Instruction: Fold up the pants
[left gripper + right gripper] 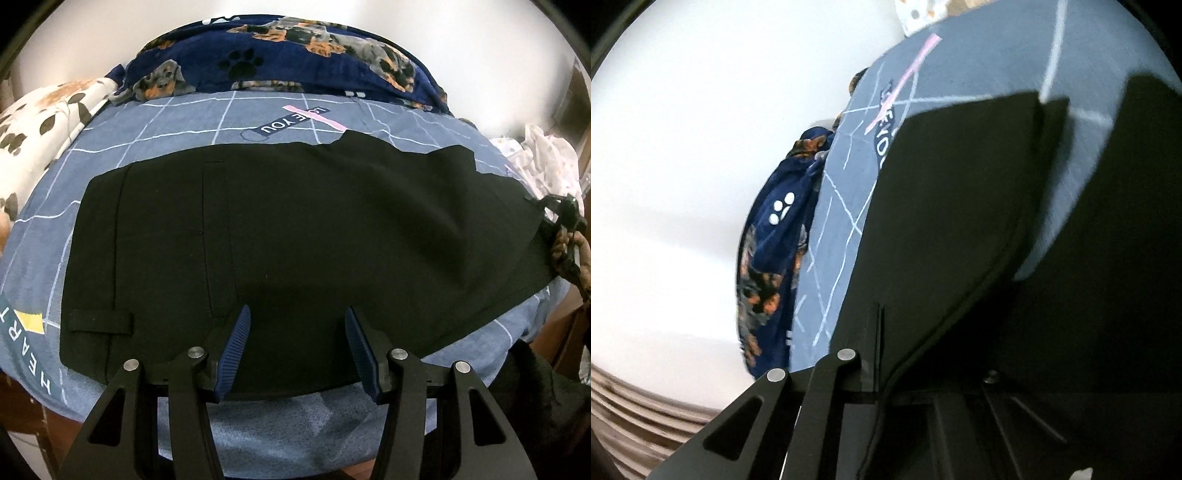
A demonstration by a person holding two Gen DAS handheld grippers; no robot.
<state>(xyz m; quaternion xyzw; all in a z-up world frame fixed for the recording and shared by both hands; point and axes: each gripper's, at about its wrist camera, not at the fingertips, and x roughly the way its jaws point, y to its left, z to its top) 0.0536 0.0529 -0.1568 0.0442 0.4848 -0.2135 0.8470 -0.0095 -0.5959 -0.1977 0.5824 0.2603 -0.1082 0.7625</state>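
Black pants (295, 229) lie spread across a blue-grey checked bed sheet (184, 122), waistband and belt loop to the left. My left gripper (297, 314) hangs open over their near edge, and its blue pads (236, 336) pinch no cloth. At the far right, my right gripper (563, 210) holds the pants' right end, with a hand behind it. In the right wrist view the black fabric (960, 221) is lifted and drapes over the gripper. It hides the fingers, which are shut on it.
A navy dog-print blanket (295, 55) is bunched along the far side of the bed, against a white wall (683, 147). A white leaf-print cloth (44, 122) lies at the left. A pale dotted cloth (543, 155) sits at the right. The bed's near edge drops off below my left gripper.
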